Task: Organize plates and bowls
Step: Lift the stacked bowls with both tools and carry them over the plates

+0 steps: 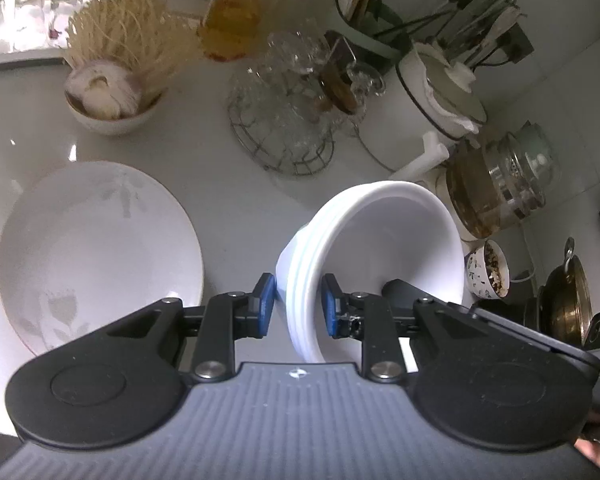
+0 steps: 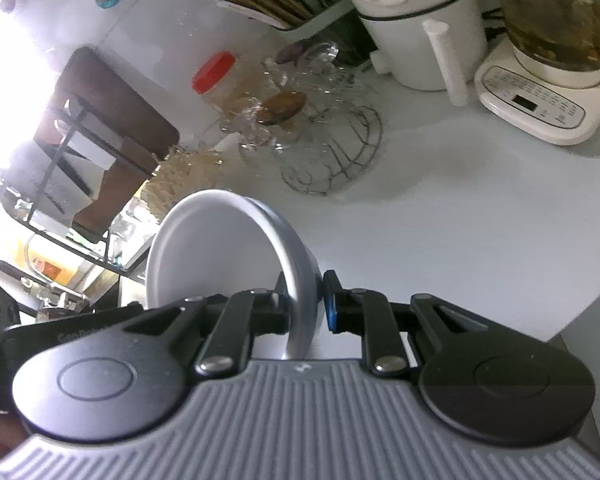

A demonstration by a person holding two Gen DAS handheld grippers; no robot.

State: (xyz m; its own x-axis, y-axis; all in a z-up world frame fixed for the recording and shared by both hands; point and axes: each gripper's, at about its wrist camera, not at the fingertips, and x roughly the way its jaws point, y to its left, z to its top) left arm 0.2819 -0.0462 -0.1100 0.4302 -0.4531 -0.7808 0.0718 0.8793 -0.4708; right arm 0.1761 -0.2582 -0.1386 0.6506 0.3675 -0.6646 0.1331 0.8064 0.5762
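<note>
Two white bowls are in hand, one in each claw. In the left wrist view, my left claw [image 1: 296, 304] is gripping a stack of ribbed white ceramic bowls [image 1: 374, 248] by the rim, one blue pad outside the wall and one inside; the stack is tilting on its side with the mouth facing right, lifted above the glossy white bench [image 1: 220, 184]. Just to its left, a wide white oval plate with a faint grey flower print [image 1: 100, 248] is lying flat on the bench. Further back, a small white bowl of garlic [image 1: 108, 96] and a wire basket of clear glassware [image 1: 284, 120] are crowding the far edge.

In the right wrist view, my right claw [image 2: 302, 304] is pinching the rim of a single smooth white bowl [image 2: 220, 248], tipped sideways with its mouth to the left, off the bench. A white jug with a handle [image 2: 420, 32] and a cream kettle base [image 2: 544, 100] are standing behind.

I judge I am in the middle of gathering bowls. The next move calls for turning both upright and nesting the single bowl into the stack, keeping clear of the glassware.
</note>
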